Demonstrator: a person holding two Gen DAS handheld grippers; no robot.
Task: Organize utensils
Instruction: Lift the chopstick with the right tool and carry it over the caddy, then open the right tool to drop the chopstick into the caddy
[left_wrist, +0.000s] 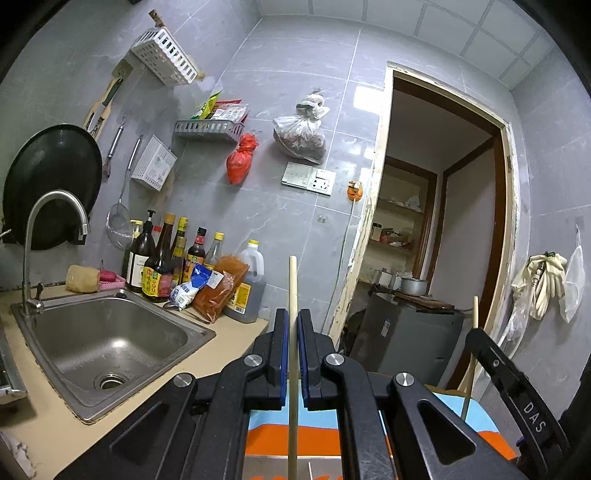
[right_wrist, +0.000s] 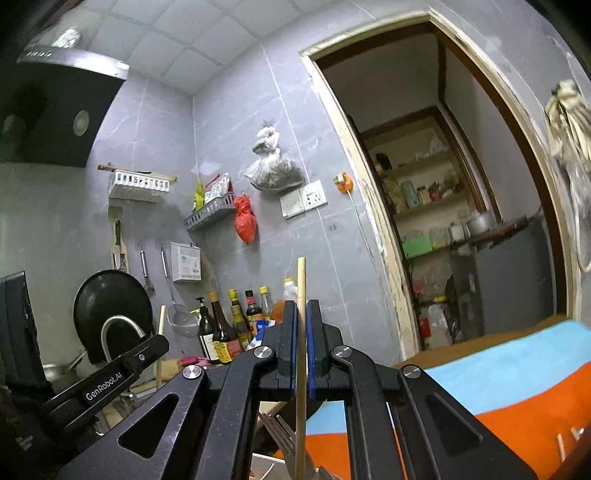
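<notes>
My left gripper (left_wrist: 293, 317) is shut on a pale wooden chopstick (left_wrist: 293, 288) that stands upright between the blue pads. My right gripper (right_wrist: 303, 314) is shut on a second wooden chopstick (right_wrist: 301, 284), also upright. The right gripper's body (left_wrist: 517, 398) shows at the right of the left wrist view with its chopstick (left_wrist: 474, 314). The left gripper's body (right_wrist: 107, 376) shows at the left of the right wrist view. A metal fork (right_wrist: 282, 435) lies below the right gripper, by a white container edge (right_wrist: 269, 465).
A steel sink (left_wrist: 107, 343) with a faucet (left_wrist: 55, 229) sits at the left, sauce bottles (left_wrist: 166, 258) behind it. A black wok (left_wrist: 51, 184) and white wall baskets (left_wrist: 166, 55) hang above. An orange and blue cloth (right_wrist: 498, 376) lies below. A doorway (left_wrist: 436, 229) opens at the right.
</notes>
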